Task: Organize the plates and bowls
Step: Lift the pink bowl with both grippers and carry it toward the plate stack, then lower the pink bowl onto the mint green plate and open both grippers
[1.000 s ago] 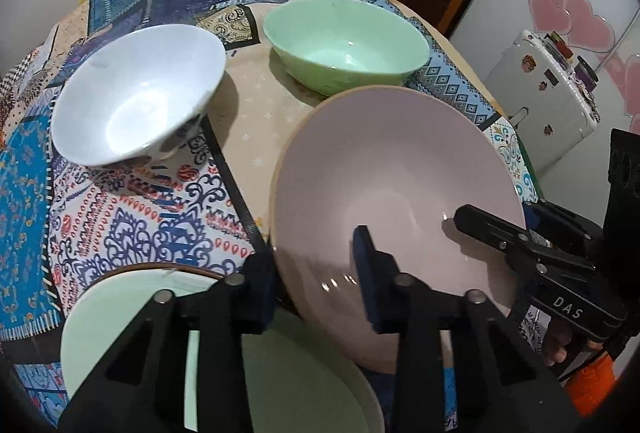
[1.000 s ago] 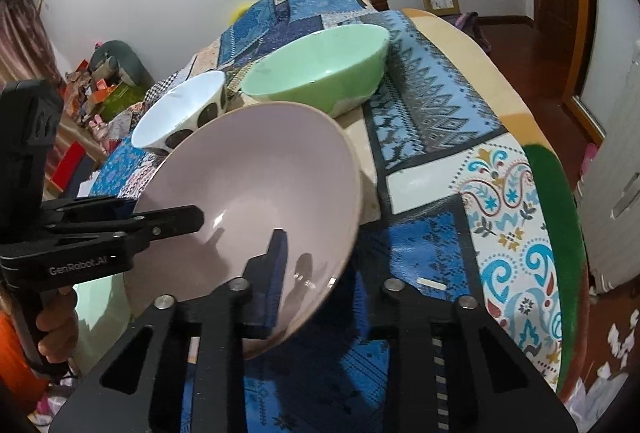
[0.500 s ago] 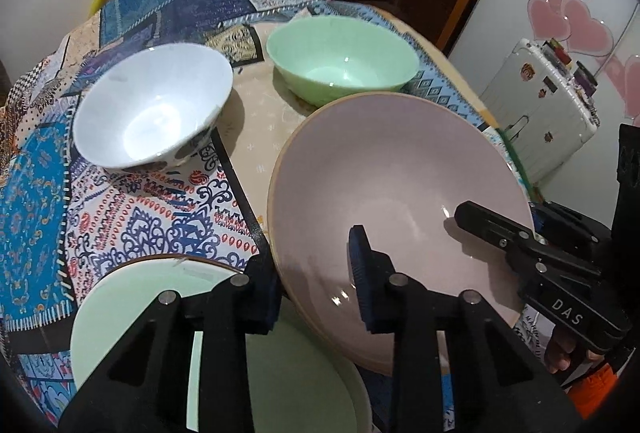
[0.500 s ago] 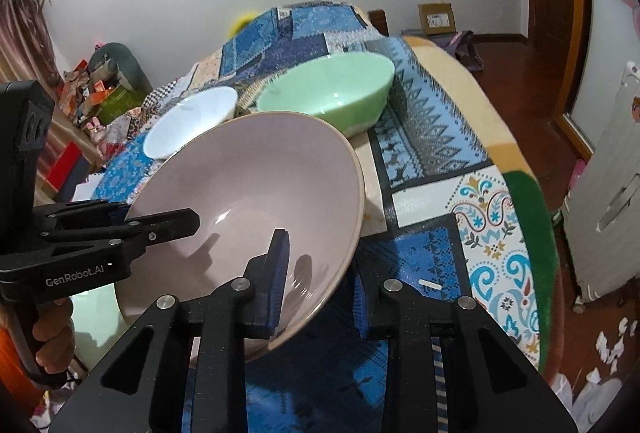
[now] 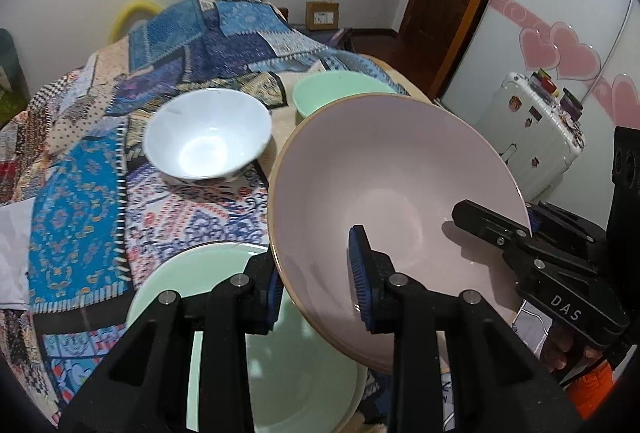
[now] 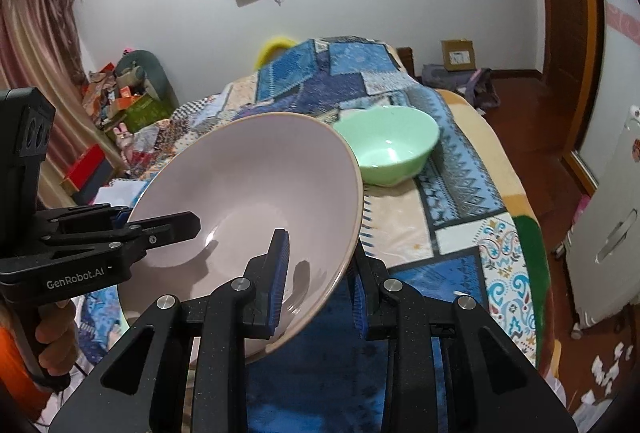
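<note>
A large pale pink bowl [image 5: 400, 193] is held in the air, tilted, by both grippers. My left gripper [image 5: 316, 285] is shut on its near left rim. My right gripper [image 6: 318, 281] is shut on its right rim; it also shows in the left wrist view [image 5: 516, 233]. The pink bowl fills the middle of the right wrist view [image 6: 248, 201], where the left gripper [image 6: 132, 229] clamps its far rim. A pale green plate [image 5: 288, 353] lies below it on the table. A white bowl [image 5: 208, 137] and a green bowl [image 6: 388, 149] stand farther back.
The table wears a blue patchwork cloth [image 5: 80, 201]. Its right edge [image 6: 524, 233] drops to a wooden floor. A white suitcase [image 5: 532, 137] stands to the right. Clutter and boxes [image 6: 120, 97] sit at the left wall.
Both grippers have lifted the pink bowl higher off the table and tilted it more. The green bowl is now partly hidden behind it in the left wrist view.
</note>
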`<state>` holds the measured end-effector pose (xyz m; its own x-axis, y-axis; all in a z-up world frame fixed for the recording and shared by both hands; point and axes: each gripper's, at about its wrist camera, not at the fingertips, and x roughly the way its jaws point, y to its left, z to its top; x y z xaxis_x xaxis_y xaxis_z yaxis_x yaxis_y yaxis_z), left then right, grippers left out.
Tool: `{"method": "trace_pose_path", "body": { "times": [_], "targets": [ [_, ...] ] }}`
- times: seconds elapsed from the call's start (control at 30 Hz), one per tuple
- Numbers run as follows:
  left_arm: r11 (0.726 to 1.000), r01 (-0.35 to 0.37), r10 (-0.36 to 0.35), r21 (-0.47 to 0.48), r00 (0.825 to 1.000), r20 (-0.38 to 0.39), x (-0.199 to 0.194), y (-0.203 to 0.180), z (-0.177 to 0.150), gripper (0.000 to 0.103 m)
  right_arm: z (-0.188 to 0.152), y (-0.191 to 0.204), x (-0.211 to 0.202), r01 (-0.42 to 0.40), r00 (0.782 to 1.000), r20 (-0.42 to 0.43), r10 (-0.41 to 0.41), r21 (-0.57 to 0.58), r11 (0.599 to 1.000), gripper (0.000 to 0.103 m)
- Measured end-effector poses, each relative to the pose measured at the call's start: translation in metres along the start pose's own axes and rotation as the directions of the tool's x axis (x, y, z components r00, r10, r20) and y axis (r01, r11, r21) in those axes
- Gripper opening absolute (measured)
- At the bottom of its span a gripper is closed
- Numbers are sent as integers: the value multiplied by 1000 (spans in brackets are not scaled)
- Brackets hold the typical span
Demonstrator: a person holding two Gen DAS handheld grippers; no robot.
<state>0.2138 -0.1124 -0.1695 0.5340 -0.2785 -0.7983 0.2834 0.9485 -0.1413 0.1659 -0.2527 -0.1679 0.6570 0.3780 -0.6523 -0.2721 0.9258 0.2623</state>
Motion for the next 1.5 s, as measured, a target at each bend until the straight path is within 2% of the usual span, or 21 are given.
{"method": "trace_pose_path", "body": {
  "times": [0.4, 0.8, 1.13, 1.5],
  "targets": [
    [997, -48, 53, -68, 996, 76, -64, 37, -24, 30, 3, 57, -3, -64, 998, 23, 66, -81, 995, 25],
    [984, -108, 126, -143, 984, 128, -117, 84, -56, 30, 0, 117, 7, -134, 991, 3, 136, -165, 977, 25],
    [965, -176, 202, -192, 971, 125, -144, 126, -86, 30, -5, 163, 27, -203, 979, -45, 198, -220, 954, 25],
    [935, -244, 273, -258, 959, 82, -157, 177, -118, 30, -16, 207, 57, -271, 961, -124, 246, -258, 927, 25]
  ]
}}
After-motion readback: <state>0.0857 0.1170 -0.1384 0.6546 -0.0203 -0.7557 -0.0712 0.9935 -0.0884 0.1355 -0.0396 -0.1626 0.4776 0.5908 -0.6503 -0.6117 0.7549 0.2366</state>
